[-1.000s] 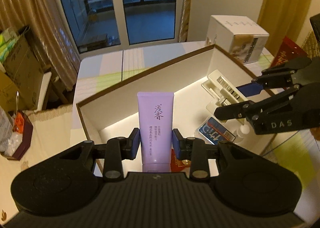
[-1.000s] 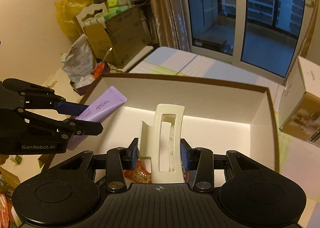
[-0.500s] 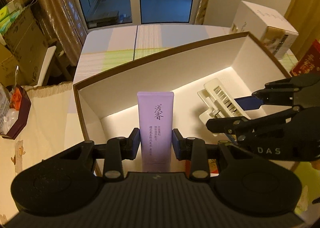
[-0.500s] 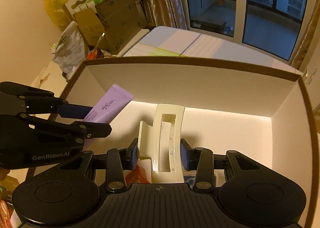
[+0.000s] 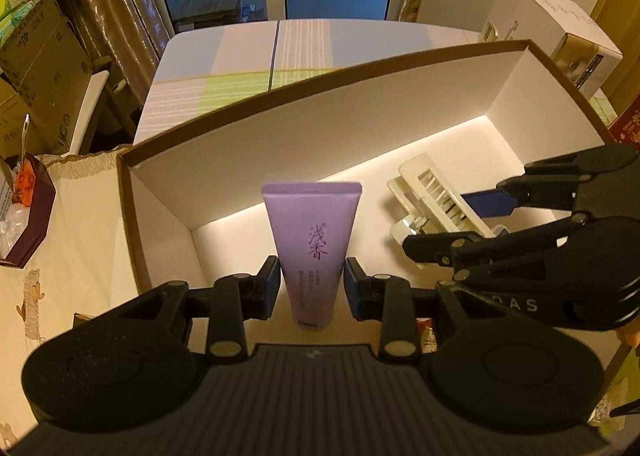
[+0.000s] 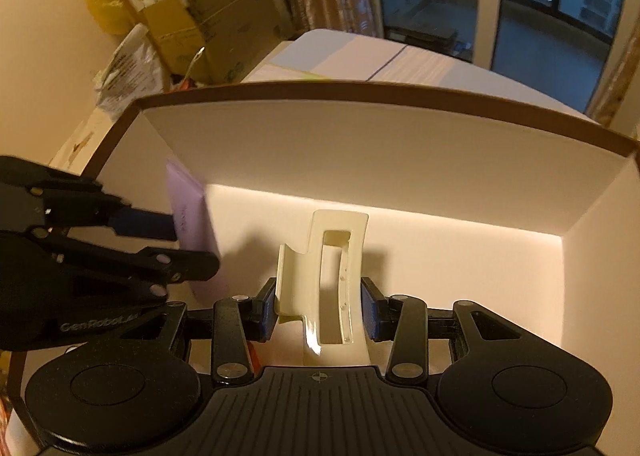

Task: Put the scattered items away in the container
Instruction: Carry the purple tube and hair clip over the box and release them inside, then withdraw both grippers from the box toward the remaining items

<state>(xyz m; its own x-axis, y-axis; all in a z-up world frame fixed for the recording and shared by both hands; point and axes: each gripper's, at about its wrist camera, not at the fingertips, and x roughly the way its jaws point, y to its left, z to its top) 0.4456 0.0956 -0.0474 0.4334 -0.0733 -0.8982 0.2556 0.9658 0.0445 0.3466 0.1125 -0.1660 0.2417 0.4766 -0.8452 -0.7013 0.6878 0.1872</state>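
A white cardboard box with a brown rim (image 5: 320, 75) (image 6: 360, 89) stands on the table. My left gripper (image 5: 312, 288) is inside its left end, shut on a lilac tube (image 5: 312, 232) that points up and away. In the right wrist view the same tube (image 6: 192, 215) sticks out of the left gripper (image 6: 192, 246). My right gripper (image 6: 319, 312) hovers low over the box floor with a cream hair clip (image 6: 336, 223) between its pads. Its jaws are opening, and the pads still touch the clip's sides. From the left, the hair clip (image 5: 424, 191) sits in the right gripper (image 5: 436, 221).
A white carton (image 5: 560, 27) stands beyond the box's right end. A red packet (image 5: 424, 330) lies on the box floor near me. Cardboard boxes (image 5: 36, 67) and a dark tray (image 5: 28, 207) sit off the table's left side, with a yellow bag (image 6: 108, 3) behind.
Both grippers have sunk deeper into the box, each carrying its item. The box walls now rise around them and the tube has swung more upright in the right wrist view.
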